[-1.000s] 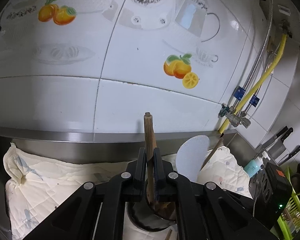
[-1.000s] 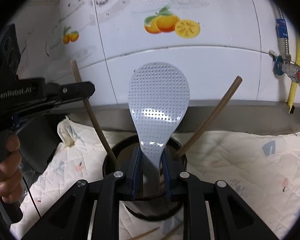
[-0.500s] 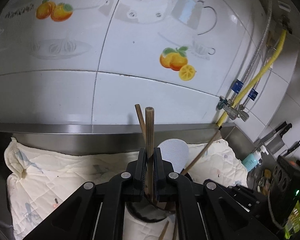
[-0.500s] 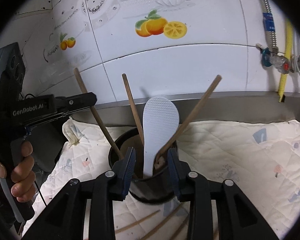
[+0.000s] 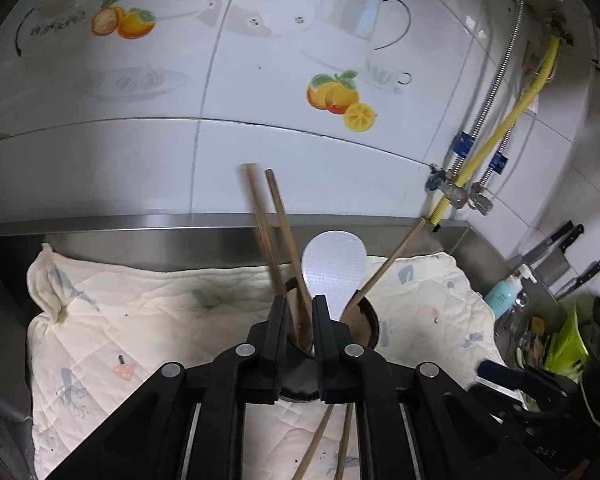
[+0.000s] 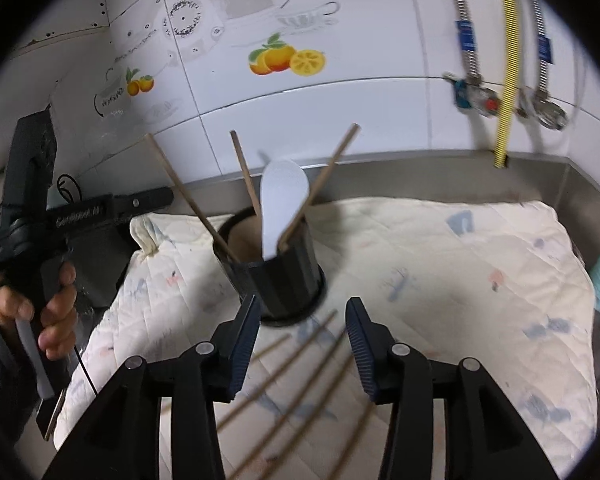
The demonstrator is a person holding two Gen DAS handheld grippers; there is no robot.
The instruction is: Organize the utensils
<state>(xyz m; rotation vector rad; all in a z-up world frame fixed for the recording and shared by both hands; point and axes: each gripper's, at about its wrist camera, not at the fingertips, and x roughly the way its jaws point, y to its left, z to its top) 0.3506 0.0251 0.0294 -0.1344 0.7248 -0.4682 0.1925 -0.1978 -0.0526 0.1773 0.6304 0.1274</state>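
Note:
A black utensil holder (image 6: 278,272) stands on a quilted cloth (image 6: 440,264). It holds a white rice paddle (image 6: 278,200) and three wooden sticks (image 6: 244,172). The holder also shows in the left wrist view (image 5: 364,328), with the paddle (image 5: 332,268) and sticks (image 5: 284,232). My left gripper (image 5: 299,312) is slightly open just above the holder, with two sticks standing between its fingers. My right gripper (image 6: 300,320) is open and empty, in front of the holder. Several loose chopsticks (image 6: 296,364) lie on the cloth under it.
A tiled wall with fruit pictures rises behind a steel backsplash. Yellow and metal hoses (image 6: 504,64) hang at the right. Knives (image 5: 560,248), a blue bottle (image 5: 500,296) and a green rack (image 5: 564,344) stand at the far right of the counter.
My left gripper let go of the wooden stick, which now leans in the holder. My right gripper released the rice paddle into the holder, opened wide and drew back.

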